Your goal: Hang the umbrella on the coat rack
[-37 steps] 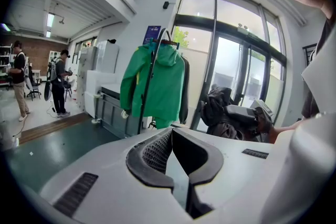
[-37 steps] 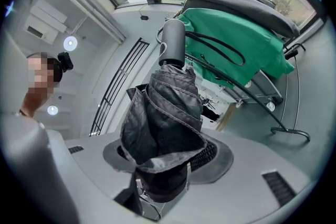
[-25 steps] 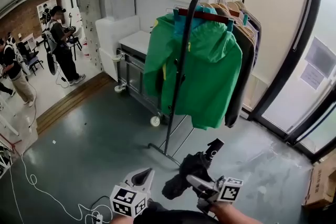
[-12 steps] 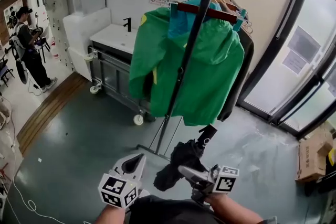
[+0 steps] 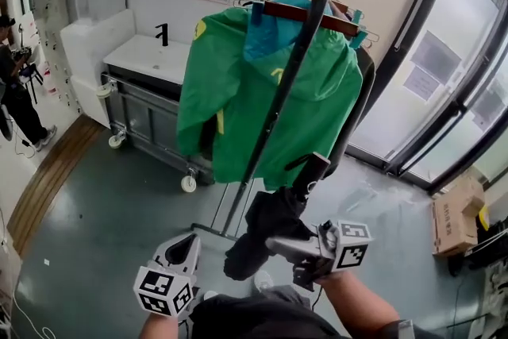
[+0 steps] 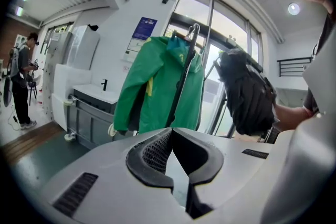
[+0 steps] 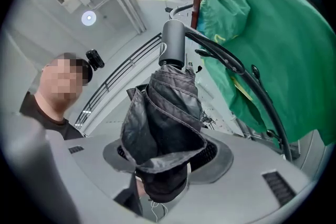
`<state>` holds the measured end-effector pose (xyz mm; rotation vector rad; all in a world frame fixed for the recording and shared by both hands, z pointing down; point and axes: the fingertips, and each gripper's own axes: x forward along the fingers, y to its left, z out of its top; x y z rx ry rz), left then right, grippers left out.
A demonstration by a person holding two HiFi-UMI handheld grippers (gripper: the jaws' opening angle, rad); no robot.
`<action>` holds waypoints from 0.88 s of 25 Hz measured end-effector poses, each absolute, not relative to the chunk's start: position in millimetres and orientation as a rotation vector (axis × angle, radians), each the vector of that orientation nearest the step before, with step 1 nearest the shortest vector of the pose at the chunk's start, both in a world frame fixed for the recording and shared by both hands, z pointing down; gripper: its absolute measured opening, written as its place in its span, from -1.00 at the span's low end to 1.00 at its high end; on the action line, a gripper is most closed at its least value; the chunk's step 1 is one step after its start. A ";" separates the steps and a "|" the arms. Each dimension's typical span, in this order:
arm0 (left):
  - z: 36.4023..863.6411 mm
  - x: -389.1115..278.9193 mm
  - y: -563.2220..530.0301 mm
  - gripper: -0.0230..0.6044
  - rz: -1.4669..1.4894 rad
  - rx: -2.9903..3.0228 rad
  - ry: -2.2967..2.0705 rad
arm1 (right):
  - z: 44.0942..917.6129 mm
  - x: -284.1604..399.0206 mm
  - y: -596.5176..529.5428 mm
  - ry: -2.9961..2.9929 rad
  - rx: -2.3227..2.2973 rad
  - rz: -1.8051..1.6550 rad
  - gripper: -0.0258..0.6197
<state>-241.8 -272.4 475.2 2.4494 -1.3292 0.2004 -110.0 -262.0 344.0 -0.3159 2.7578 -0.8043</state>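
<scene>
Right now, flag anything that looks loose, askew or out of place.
Only the umbrella: its black canopy is loosely bunched, with folds bulging out where the right hand-held gripper clamps it. The green jacket hangs in order on the coat rack. Nothing else stands out.

The coat rack (image 5: pixel 274 103) looms larger now, the person has closed right in on it! Up comes the right gripper (image 5: pixel 274 244) with the umbrella (image 5: pixel 266 230): its handle end was below the green jacket (image 5: pixel 230 107) on the rack and now overlaps the hem. Of the people left of the rack, only one is still in view, at the picture's edge.
</scene>
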 end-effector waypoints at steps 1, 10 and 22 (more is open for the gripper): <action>477.0 -244.8 -275.8 -0.88 0.227 2.452 -1.352 | 334.1 -112.2 -269.0 2.757 -0.283 -0.786 -0.23; 487.6 -251.7 -287.4 -0.88 0.226 2.357 -1.436 | 265.2 -137.4 -287.8 2.820 0.053 -0.570 -0.23; 492.1 -251.8 -284.5 -0.88 0.216 2.287 -1.502 | 256.9 -147.0 -297.4 2.829 0.228 -0.535 -0.23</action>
